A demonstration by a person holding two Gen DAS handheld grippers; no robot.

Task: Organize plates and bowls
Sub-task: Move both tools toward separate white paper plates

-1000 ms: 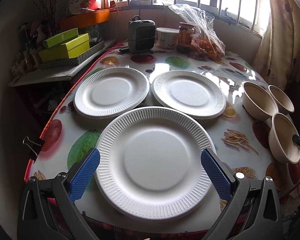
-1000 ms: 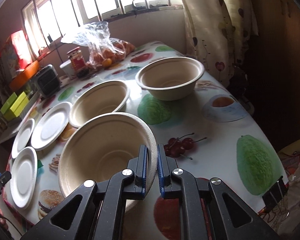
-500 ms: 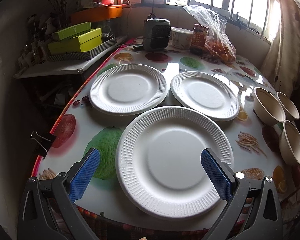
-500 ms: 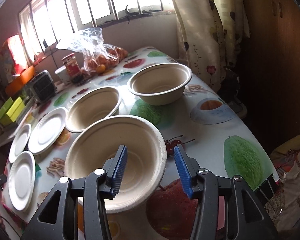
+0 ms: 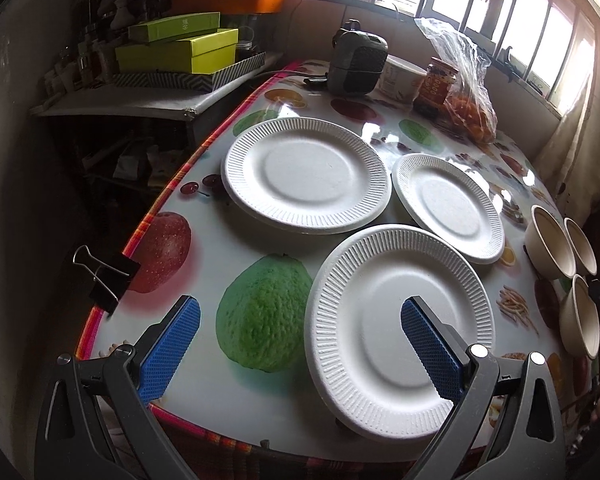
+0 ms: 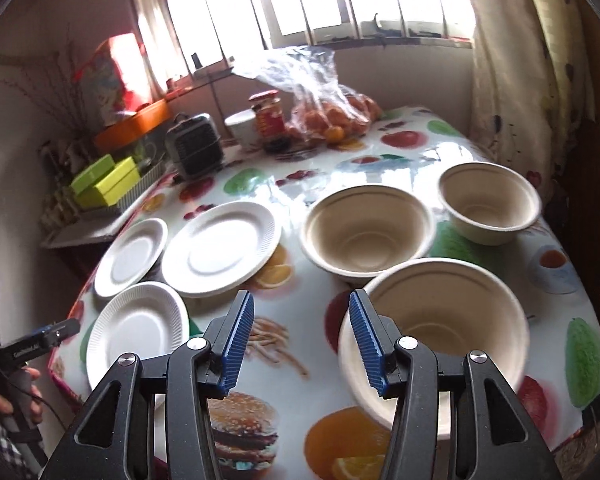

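Three white paper plates lie on the fruit-print table: a near plate [image 5: 396, 328], a far-left plate [image 5: 306, 174] and a far-right plate [image 5: 448, 208]. My left gripper [image 5: 298, 320] hangs open above the table's front edge, its right finger over the near plate's left half. Three beige bowls stand upright: a near bowl [image 6: 448, 328], a middle bowl [image 6: 368, 232] and a far bowl [image 6: 488, 204]. My right gripper [image 6: 300, 308] is open with nothing between its fingers, and the near bowl sits just right of its right finger. The plates [image 6: 220, 252] lie to its left.
At the back of the table stand a small dark heater [image 5: 356, 62], a white cup [image 5: 400, 76], a red-labelled jar [image 5: 438, 84] and a plastic bag of oranges [image 5: 468, 108]. Green boxes [image 5: 176, 50] rest on a side shelf. A binder clip [image 5: 104, 276] grips the table's left edge.
My right gripper has opened off the near bowl's rim, drawn back and swung left, leaving the bowl on the table. My left gripper has shifted left, so the near plate now lies toward its right finger.
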